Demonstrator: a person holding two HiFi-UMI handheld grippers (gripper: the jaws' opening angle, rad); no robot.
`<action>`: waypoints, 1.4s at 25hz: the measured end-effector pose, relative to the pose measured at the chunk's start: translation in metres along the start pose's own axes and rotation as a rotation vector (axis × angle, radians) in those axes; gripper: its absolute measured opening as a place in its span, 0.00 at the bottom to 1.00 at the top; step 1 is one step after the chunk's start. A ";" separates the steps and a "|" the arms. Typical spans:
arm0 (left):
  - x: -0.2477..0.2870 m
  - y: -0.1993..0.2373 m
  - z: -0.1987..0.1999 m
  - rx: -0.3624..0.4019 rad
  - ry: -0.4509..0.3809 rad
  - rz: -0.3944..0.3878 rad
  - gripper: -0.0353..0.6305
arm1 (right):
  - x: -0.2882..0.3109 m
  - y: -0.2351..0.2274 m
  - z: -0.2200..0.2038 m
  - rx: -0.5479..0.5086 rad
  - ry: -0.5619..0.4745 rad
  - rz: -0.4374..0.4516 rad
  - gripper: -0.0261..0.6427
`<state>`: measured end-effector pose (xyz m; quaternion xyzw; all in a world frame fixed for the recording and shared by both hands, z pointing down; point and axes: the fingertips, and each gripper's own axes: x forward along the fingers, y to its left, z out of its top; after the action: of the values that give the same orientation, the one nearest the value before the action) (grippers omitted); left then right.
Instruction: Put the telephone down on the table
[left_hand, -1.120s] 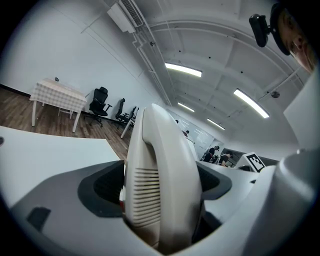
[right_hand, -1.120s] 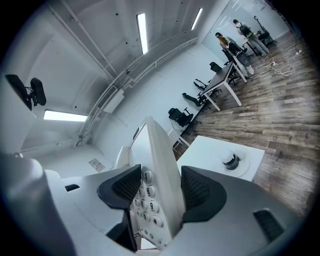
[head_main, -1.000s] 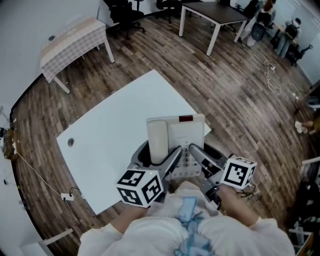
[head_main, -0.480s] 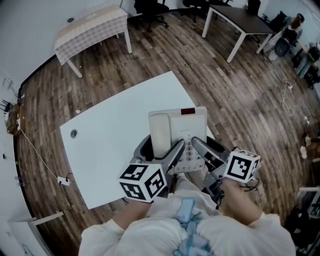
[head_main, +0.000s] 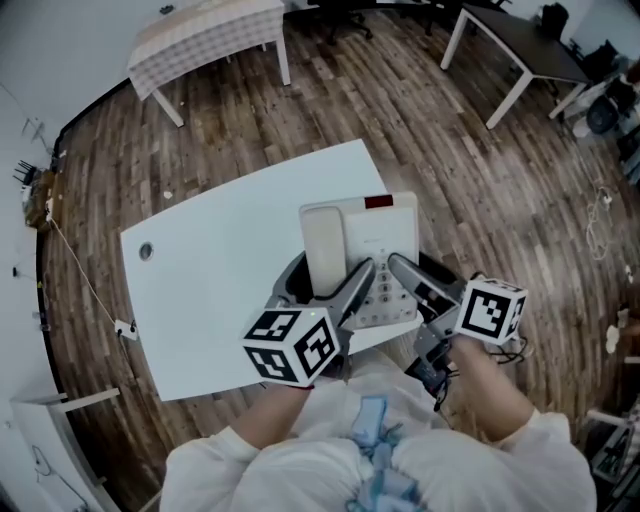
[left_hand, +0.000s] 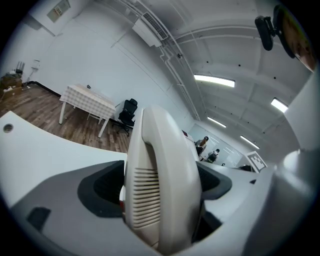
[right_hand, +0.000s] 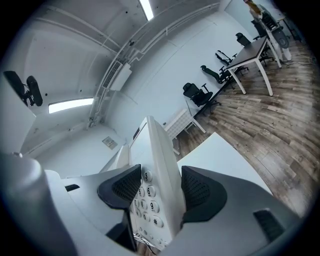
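— Telephone (head_main: 360, 250), held over the near corner of the tabletop (head_main: 220, 270). Squeezed on the handset (left_hand: 160, 190) by the left hand-held gripper (head_main: 322, 288), and on the side with the buttons (right_hand: 145, 205) by the right hand-held gripper (head_main: 415, 285).
— Bring both down together. Keep it flat. Let go only once it sits.
— Careful, edge right underneath!
— Slide further in first. Lots of bare white room to the left.

Left gripper (head_main: 322, 288): lower centre, jaws clamped on the telephone (head_main: 385, 238) at its handset.
Right gripper (head_main: 418, 287): just right, jaws clamped on its keypad edge.
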<state>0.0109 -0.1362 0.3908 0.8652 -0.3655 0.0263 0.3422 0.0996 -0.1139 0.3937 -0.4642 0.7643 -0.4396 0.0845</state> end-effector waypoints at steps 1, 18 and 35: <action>0.008 0.000 0.009 -0.007 0.001 0.014 0.67 | 0.006 -0.001 0.012 0.005 0.013 0.005 0.44; 0.040 0.061 0.042 -0.103 -0.028 0.155 0.67 | 0.087 -0.020 0.038 0.024 0.173 0.050 0.44; 0.068 0.124 0.028 -0.176 -0.009 0.196 0.67 | 0.142 -0.061 0.022 0.070 0.261 -0.002 0.44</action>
<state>-0.0252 -0.2572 0.4601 0.7920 -0.4508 0.0237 0.4111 0.0714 -0.2491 0.4665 -0.4005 0.7526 -0.5227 0.0002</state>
